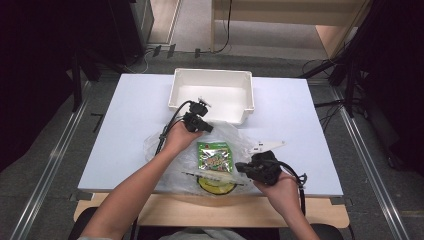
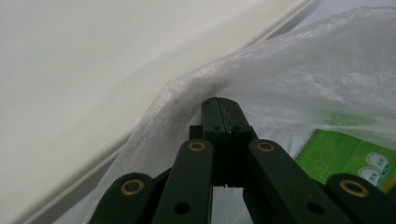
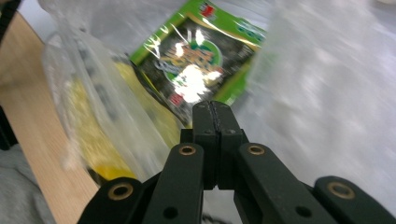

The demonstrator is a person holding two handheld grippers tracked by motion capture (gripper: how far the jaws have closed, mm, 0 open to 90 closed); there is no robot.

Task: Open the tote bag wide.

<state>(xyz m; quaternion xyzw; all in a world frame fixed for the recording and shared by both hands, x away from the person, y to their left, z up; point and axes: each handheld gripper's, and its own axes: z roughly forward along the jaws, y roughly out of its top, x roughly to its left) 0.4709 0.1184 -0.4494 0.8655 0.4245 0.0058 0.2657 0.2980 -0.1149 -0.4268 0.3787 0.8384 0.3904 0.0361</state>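
Observation:
A clear plastic bag (image 1: pixel 160 145) lies crumpled on the white table (image 1: pixel 135 100), just in front of a white bin (image 1: pixel 212 75). Inside it are a green snack packet (image 1: pixel 214 156) and a yellow-labelled item (image 1: pixel 216 186). My left gripper (image 1: pixel 209 128) is shut on the bag's far edge beside the bin wall; the film (image 2: pixel 327 70) wraps over its closed tips (image 2: pixel 219 105), with the green packet (image 2: pixel 345 154) lower right. My right gripper (image 1: pixel 237 166) is shut at the bag's near right side. Its tips (image 3: pixel 212 109) meet over the blurred film (image 3: pixel 327 93), before the green packet (image 3: pixel 201 60) and yellow item (image 3: pixel 93 140).
The bin's white wall (image 2: pixel 93 70) stands close on the left gripper's left side. A wooden ledge (image 1: pixel 210 205) runs along the table's near edge, also seen as the wooden strip (image 3: pixel 28 107). Bare tabletop lies left and right of the bag.

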